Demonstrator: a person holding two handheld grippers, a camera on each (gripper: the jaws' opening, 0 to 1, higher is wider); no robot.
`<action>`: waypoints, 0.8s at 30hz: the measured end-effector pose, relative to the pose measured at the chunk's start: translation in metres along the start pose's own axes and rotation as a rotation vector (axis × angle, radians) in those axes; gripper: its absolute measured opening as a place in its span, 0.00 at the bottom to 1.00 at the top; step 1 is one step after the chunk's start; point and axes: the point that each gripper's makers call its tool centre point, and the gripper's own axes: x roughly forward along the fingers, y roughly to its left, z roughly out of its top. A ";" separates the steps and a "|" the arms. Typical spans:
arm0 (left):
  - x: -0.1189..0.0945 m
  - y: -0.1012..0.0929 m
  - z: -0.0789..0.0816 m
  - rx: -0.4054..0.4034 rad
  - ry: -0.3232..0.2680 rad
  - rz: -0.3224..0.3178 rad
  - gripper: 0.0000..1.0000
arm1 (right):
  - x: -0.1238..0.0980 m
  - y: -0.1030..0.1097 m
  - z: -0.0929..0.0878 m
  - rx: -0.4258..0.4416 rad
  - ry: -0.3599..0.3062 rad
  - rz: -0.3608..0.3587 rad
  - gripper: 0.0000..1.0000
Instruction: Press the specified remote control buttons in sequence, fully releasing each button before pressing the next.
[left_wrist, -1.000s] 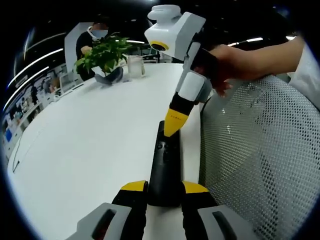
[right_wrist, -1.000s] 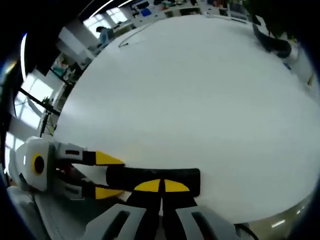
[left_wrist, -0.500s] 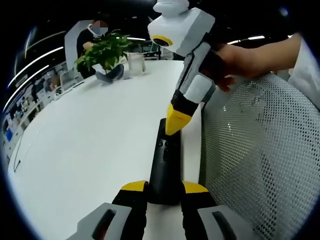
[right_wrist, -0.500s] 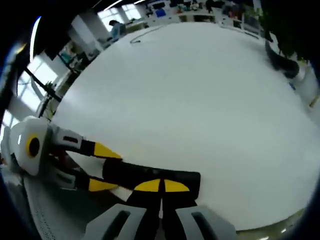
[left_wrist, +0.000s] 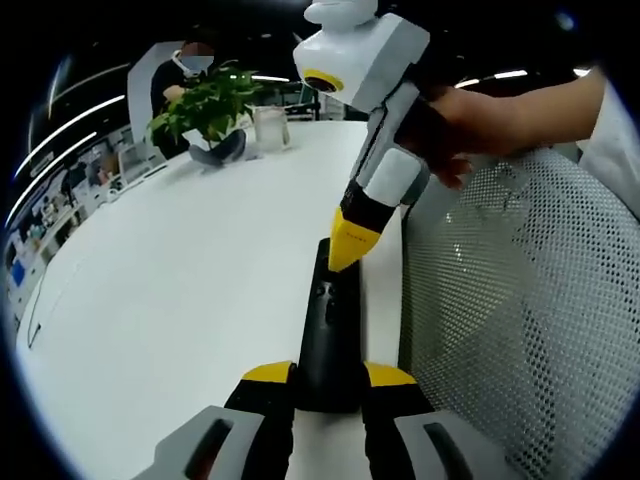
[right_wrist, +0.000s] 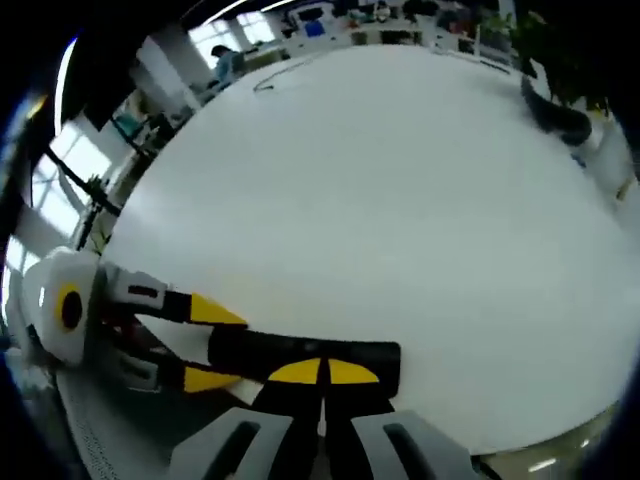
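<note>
White and broad, one round tabletop (left_wrist: 180, 290) stretches ahead of me in an open office, with one leafy green potted plant (left_wrist: 208, 108) and one clear glass jar (left_wrist: 272, 130) at its far edge. One long black remote control (left_wrist: 330, 335) lies lengthwise near the table's edge, just beside one white mesh chair back (left_wrist: 510, 330). My left gripper (left_wrist: 328, 376) pinches the remote's near end between its two yellow-tipped jaws. My right gripper (left_wrist: 347, 255), held by one hand (left_wrist: 470, 125), has its jaws pressed together, the yellow tip pointing down onto the remote's far end; whether it touches I cannot tell. In the right gripper view, the remote (right_wrist: 300, 352) lies crosswise under my closed tips (right_wrist: 322, 372).
</note>
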 end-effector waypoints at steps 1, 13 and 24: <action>0.000 0.000 0.000 0.002 0.001 0.000 0.24 | 0.000 0.000 0.000 0.018 0.001 0.006 0.00; 0.000 -0.010 0.002 0.044 -0.005 -0.049 0.24 | 0.000 0.008 0.002 -0.075 0.012 -0.019 0.00; 0.000 -0.010 0.001 0.051 -0.003 -0.058 0.24 | 0.004 0.024 -0.002 -0.061 0.034 0.065 0.00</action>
